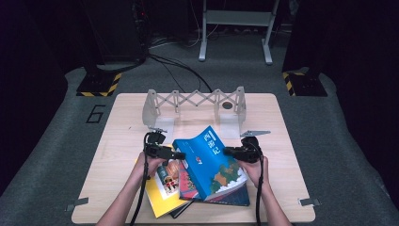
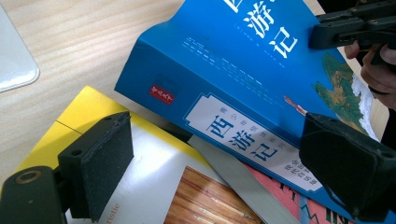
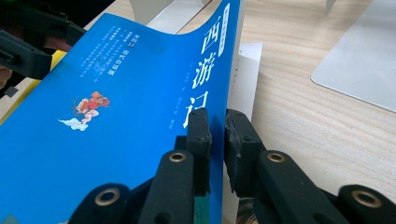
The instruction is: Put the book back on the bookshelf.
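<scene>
Blue book [image 1: 211, 162], spine left, long axis running away; right gripper [image 3: 217, 135] pinches its cover, left gripper [image 2: 219, 163] gapes wide.

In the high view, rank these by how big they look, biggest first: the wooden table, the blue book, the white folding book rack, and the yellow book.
1. wooden table
2. white folding book rack and blue book: too alike to rank
3. yellow book, mostly covered by other books, so only its showing part counts
</scene>
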Demonstrator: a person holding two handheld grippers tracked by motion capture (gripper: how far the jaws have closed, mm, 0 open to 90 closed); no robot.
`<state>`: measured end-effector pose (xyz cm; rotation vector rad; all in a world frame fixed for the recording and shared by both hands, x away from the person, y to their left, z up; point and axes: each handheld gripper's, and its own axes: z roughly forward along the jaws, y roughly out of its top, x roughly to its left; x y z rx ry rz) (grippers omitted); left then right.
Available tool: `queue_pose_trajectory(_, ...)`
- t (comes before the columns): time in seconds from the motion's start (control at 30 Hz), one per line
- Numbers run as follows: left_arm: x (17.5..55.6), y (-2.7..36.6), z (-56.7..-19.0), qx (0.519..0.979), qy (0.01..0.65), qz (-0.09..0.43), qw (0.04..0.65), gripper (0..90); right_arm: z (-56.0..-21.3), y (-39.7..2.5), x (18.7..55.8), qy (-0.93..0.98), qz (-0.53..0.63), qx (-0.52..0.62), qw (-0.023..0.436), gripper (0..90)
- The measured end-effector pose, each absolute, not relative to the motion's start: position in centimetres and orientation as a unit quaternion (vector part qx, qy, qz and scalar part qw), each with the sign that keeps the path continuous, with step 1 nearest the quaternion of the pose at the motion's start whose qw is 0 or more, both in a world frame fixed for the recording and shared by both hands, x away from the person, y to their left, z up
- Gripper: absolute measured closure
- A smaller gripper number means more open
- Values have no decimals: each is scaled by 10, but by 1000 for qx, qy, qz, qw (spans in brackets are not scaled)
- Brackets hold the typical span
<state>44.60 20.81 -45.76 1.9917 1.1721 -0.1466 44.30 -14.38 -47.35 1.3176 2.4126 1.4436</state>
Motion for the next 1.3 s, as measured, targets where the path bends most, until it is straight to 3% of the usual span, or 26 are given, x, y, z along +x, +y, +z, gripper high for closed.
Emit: queue_pose_trajectory(1.3,453,196,-457,776,489,-35,396,87,-476,-140,440,779,457,428,37,812)
